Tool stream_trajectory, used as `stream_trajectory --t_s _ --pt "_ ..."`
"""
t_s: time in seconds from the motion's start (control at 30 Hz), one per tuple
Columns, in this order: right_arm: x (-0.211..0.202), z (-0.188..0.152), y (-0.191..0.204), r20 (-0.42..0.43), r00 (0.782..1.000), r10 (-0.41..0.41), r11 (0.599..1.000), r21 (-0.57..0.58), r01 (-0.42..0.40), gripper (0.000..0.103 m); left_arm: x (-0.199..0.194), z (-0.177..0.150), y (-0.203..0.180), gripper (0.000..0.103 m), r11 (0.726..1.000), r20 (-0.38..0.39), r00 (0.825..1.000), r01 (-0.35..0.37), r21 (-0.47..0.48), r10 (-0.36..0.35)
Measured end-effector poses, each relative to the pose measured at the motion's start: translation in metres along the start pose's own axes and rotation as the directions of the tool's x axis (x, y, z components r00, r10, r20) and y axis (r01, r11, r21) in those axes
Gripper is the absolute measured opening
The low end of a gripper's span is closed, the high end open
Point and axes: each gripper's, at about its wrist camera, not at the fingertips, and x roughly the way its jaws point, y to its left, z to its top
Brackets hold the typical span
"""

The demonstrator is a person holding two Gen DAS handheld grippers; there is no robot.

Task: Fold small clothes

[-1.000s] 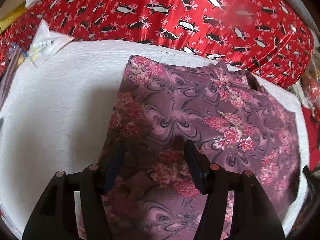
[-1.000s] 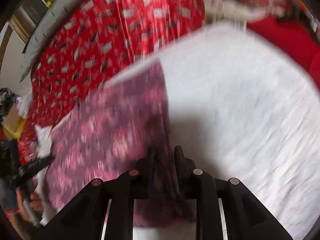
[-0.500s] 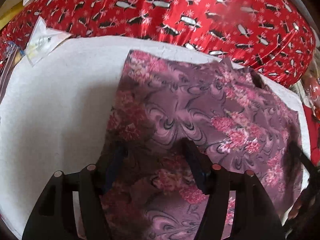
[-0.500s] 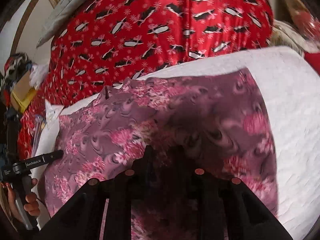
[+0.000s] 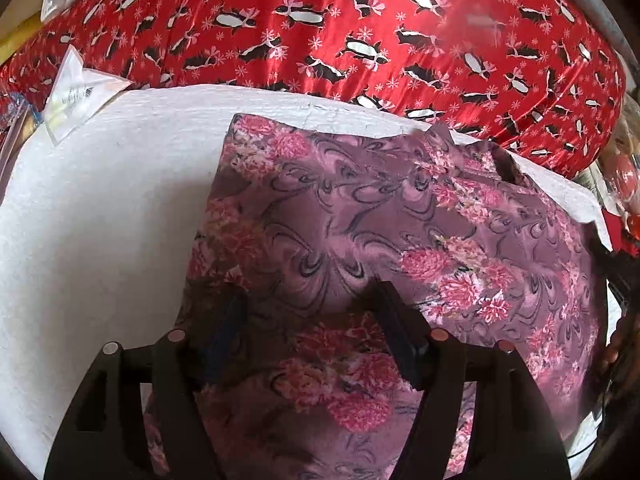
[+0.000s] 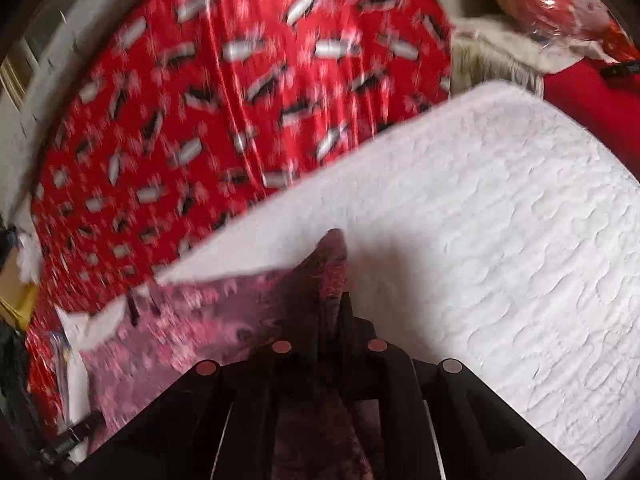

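White quilted padding [image 5: 100, 200] forms the surface, backed by a red penguin-print cloth [image 5: 360, 32] that is smeared by motion blur in the right wrist view. On the padding a purple floral garment [image 5: 340, 220] is spread flat, its near edge cut off by the frame. Above it the left tool [image 5: 308, 304] is held with its jaws apart and opening, nothing being pinched. The right tool [image 6: 332, 312] is seen clamped together on a raised corner of the garment; its fingertips are largely hidden by cloth. A clear plastic packet [image 5: 76, 96] lies at the far left edge.
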Motion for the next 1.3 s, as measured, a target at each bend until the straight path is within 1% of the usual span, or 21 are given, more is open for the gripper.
stream_trajectory --t_s 0.07,0.13,0.17,0.23,0.3,0.33,0.4,0.5,0.53,0.6,0.7,0.8,0.87,0.9,0.93,0.97,1.0,1.07,1.17,1.2,1.3 --pt "0.008 0.002 -0.015 -0.028 0.999 -0.017 0.997 0.069 0.019 0.005 -0.003 0.002 0.006 0.068 1.000 0.001 1.000 0.009 -0.017 -0.009" --pt "0.006 0.002 -0.020 -0.050 0.999 0.007 0.995 0.098 -0.002 0.007 -0.014 0.006 0.014 0.068 0.999 0.037 0.999 0.002 -0.046 -0.001" --pt "-0.001 0.003 -0.015 -0.044 0.999 -0.024 0.997 0.073 0.027 0.012 -0.021 0.008 0.020 0.068 0.998 0.061 0.998 0.004 -0.063 0.000" --pt "-0.023 0.002 -0.001 0.031 0.998 -0.048 0.999 0.021 0.047 0.013 -0.029 0.011 0.032 0.068 0.994 0.089 0.996 0.015 -0.110 -0.005" --pt "-0.041 -0.005 0.007 0.084 0.995 0.056 0.998 0.003 -0.057 0.013 -0.025 0.011 0.043 0.069 0.986 0.082 0.996 0.044 -0.161 -0.031" --pt "-0.046 -0.012 0.013 0.078 0.990 0.114 0.993 -0.014 -0.113 0.016 -0.018 0.009 0.047 0.069 0.983 0.059 0.997 0.056 -0.177 -0.046" --pt "-0.038 -0.028 0.025 0.011 0.987 0.160 0.986 -0.058 -0.159 0.021 0.005 0.003 0.050 0.069 0.978 -0.017 0.998 0.048 -0.201 -0.053" --pt "-0.012 -0.053 0.032 -0.123 0.988 0.095 0.985 -0.130 -0.111 0.019 0.007 -0.007 0.052 0.071 0.977 -0.009 0.997 0.069 -0.202 -0.072" --pt "-0.021 -0.056 0.036 -0.063 0.995 0.077 0.983 -0.162 -0.086 0.019 0.002 -0.005 0.054 0.071 0.974 -0.039 0.994 0.093 -0.208 -0.104" --pt "-0.027 -0.055 0.048 -0.074 0.995 0.067 0.981 -0.179 -0.079 0.022 -0.010 0.001 0.062 0.071 0.956 -0.049 0.985 0.150 -0.253 -0.167" --pt "-0.030 -0.057 0.071 -0.074 0.983 0.168 0.965 -0.193 -0.179 0.022 -0.031 0.024 0.055 0.071 0.932 -0.003 0.972 0.223 -0.286 -0.233" --pt "-0.011 -0.063 0.097 -0.124 0.963 0.241 0.950 -0.172 -0.260 0.022 -0.023 0.046 0.028 0.071 0.910 -0.022 0.943 0.314 -0.271 -0.332" --pt "0.000 -0.068 0.105 -0.150 0.953 0.262 0.948 -0.145 -0.283 0.020 -0.005 0.054 0.013 0.071 0.913 -0.067 0.936 0.319 -0.253 -0.345" --pt "0.002 -0.071 0.107 -0.154 0.954 0.257 0.949 -0.145 -0.279 0.017 0.007 0.055 0.009 0.071 0.930 -0.099 0.949 0.269 -0.249 -0.301" --pt "0.005 -0.071 0.106 -0.148 0.960 0.238 0.953 -0.154 -0.260 0.015 0.018 0.054 0.011 0.069 0.942 -0.117 0.960 0.220 -0.254 -0.256" --pt "0.007 -0.069 0.100 -0.141 0.964 0.226 0.959 -0.141 -0.245 0.014 0.024 0.052 0.017 0.067 0.935 -0.104 0.958 0.233 -0.267 -0.268" --pt "0.007 -0.067 0.090 -0.129 0.968 0.215 0.965 -0.125 -0.230 0.014 0.024 0.051 0.023 0.066 0.923 -0.083 0.952 0.262 -0.282 -0.296" --pt "0.005 -0.058 0.054 -0.100 0.972 0.212 0.976 -0.025 -0.215 0.000 0.021 0.054 0.034 0.064 0.895 -0.063 0.937 0.308 -0.322 -0.345" --pt "0.002 -0.047 0.015 -0.079 0.960 0.268 0.962 0.074 -0.263 0.000 0.023 0.054 0.046 0.050 0.874 -0.073 0.925 0.325 -0.360 -0.374" --pt "-0.003 -0.046 0.013 -0.064 0.970 0.232 0.972 0.057 -0.229 0.000 0.022 0.054 0.049 0.045 0.871 -0.082 0.922 0.324 -0.370 -0.378" --pt "-0.013 -0.045 0.022 -0.078 0.981 0.175 0.984 0.010 -0.175 0.001 0.012 0.054 0.053 0.044 0.851 -0.108 0.911 0.322 -0.415 -0.398"
